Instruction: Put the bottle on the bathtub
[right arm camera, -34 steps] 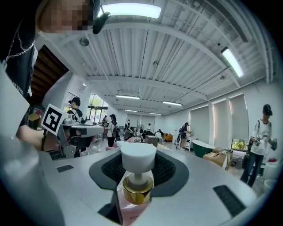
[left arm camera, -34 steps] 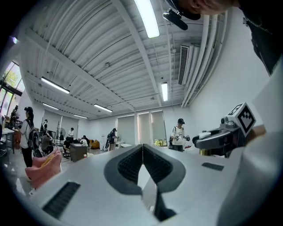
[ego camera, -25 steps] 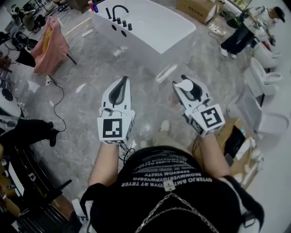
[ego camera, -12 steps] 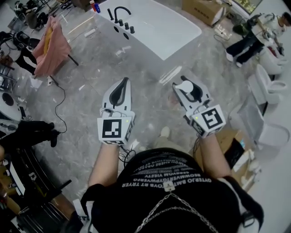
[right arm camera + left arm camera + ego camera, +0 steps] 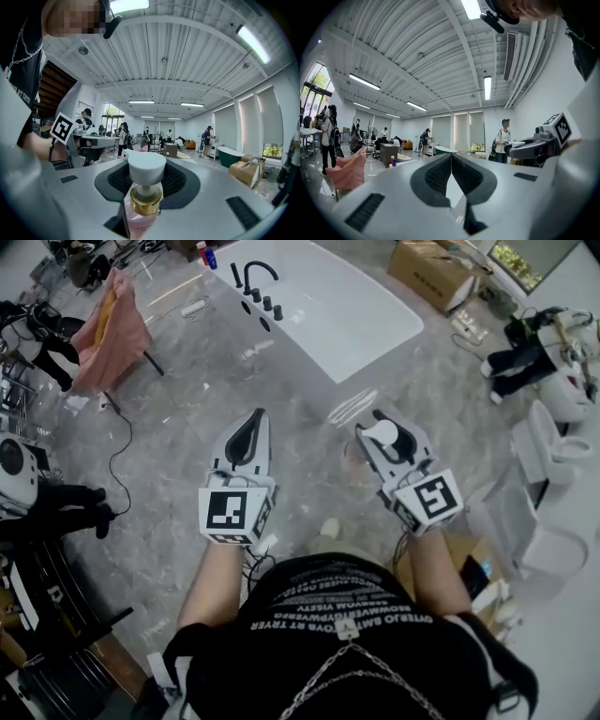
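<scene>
Right gripper (image 5: 380,424) clamps pink pump bottle (image 5: 140,219); left gripper (image 5: 253,418) pinched shut, empty. White bathtub (image 5: 337,306) ahead of both, marble floor (image 5: 291,390) between; pink towel (image 5: 108,329) far left.

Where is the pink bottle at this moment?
Head view, right side: the bottle sits clamped in the right gripper, short of the white bathtub ahead.
</scene>
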A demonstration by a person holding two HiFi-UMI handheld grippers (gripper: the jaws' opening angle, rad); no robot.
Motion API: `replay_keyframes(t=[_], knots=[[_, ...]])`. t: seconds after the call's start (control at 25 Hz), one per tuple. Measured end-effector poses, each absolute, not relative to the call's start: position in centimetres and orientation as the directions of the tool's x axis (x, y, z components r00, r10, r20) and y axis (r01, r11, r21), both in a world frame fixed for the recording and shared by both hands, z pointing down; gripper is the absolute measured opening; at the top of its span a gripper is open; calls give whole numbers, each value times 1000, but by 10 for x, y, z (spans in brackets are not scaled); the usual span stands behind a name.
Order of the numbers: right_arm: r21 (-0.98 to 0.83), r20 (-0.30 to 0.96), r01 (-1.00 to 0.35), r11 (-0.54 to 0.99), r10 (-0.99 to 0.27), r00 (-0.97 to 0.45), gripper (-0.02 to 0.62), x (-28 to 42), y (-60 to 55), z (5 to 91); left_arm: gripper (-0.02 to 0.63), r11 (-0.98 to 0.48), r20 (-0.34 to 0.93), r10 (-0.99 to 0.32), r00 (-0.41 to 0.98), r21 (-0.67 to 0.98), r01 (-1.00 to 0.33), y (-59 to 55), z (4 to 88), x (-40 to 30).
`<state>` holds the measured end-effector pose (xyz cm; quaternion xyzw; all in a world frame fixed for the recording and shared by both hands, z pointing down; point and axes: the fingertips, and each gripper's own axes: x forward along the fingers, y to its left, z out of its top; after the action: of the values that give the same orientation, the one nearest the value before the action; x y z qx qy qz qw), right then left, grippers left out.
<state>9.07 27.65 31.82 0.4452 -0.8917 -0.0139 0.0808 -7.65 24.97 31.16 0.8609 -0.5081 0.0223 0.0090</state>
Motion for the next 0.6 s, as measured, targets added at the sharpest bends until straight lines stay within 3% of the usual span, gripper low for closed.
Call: replay_keyframes(t=[0.6], knots=[[63,102,-722,689,-724,-682,141,147,252,312,3,-432,63,-901,430,-19,-902,232,309,-14]])
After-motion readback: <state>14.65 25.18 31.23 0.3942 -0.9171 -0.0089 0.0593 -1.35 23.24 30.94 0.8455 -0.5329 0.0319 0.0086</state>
